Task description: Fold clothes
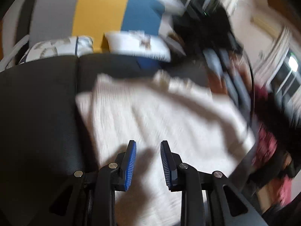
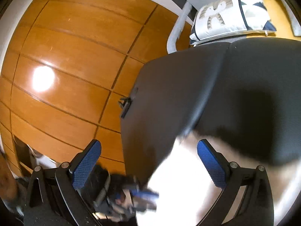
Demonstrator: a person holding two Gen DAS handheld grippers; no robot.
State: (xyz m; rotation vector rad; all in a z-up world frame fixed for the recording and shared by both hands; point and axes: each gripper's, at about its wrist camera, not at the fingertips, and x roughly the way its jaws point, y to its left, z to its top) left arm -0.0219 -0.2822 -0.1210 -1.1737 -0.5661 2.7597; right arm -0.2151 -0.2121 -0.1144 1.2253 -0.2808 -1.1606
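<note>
Left tongs (image 1: 148, 151): jaws narrowly apart, nothing between the blue pads; they hang above the white knit garment (image 1: 150, 113).
Right tongs (image 2: 148, 162): jaws spread wide, empty.
Garment: spread on the black padded surface (image 1: 37, 113), ahead of and beneath the left tongs; its edge lies by the right tongs' right finger.
Cushion (image 2: 231, 13): patterned, beyond the surface.
Writing: none legible; left view blurred.

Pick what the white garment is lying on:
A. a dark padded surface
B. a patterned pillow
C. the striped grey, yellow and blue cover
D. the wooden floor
A: the white garment is spread over the dark padded surface, with the striped cover and the pillows lying beyond it.
</note>
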